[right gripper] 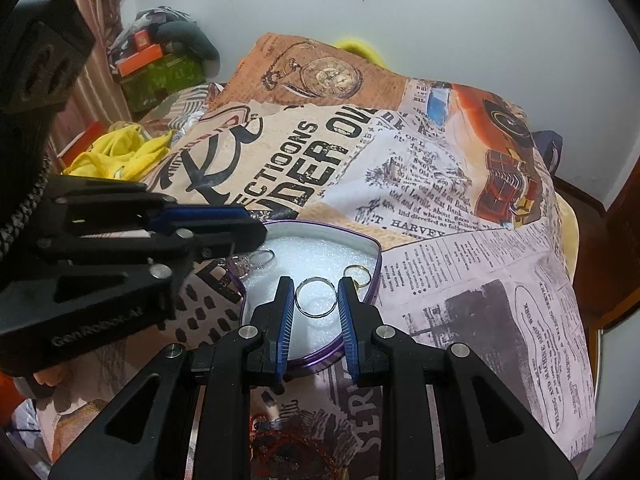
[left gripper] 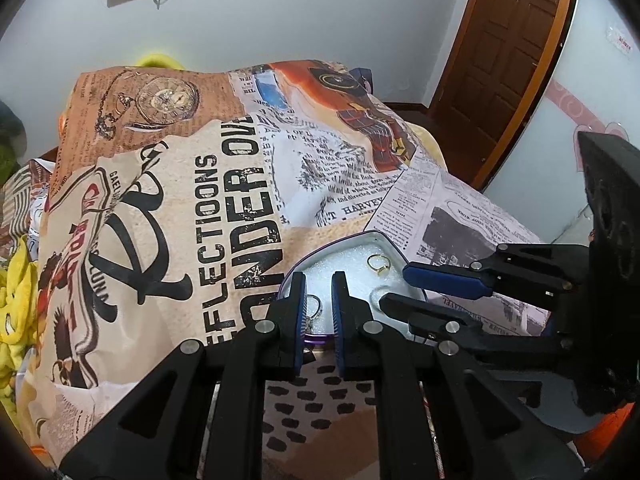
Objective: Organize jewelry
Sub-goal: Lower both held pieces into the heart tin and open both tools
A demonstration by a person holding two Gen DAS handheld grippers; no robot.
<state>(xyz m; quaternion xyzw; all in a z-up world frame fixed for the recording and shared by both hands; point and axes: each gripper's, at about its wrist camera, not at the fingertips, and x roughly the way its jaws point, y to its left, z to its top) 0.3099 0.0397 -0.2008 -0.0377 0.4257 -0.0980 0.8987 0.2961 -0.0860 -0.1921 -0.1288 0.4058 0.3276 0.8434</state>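
Observation:
A purple heart-shaped tin [right gripper: 312,361] lined with white foam rests on a newspaper-print cloth. My right gripper [right gripper: 316,300] is shut on a plain silver ring [right gripper: 315,297], held upright just above the foam. A gold ring [right gripper: 356,274] lies in the tin's far right corner. A silver ring with stones [right gripper: 258,261] lies at the tin's left rim, under the tips of my left gripper [right gripper: 256,226]. In the left wrist view my left gripper [left gripper: 319,280] is nearly closed over the tin [left gripper: 320,338]. The stone ring [left gripper: 314,312] sits beside its left pad. The gold ring [left gripper: 378,265] lies beyond, and my right gripper [left gripper: 394,286] reaches in from the right.
The printed cloth [right gripper: 440,200] covers a raised, uneven surface that falls away to the right. Yellow fabric [right gripper: 120,152] and boxes [right gripper: 140,56] lie at the left. A brown door [left gripper: 508,52] stands at the back right. A reddish cord item [right gripper: 280,452] lies below my right gripper.

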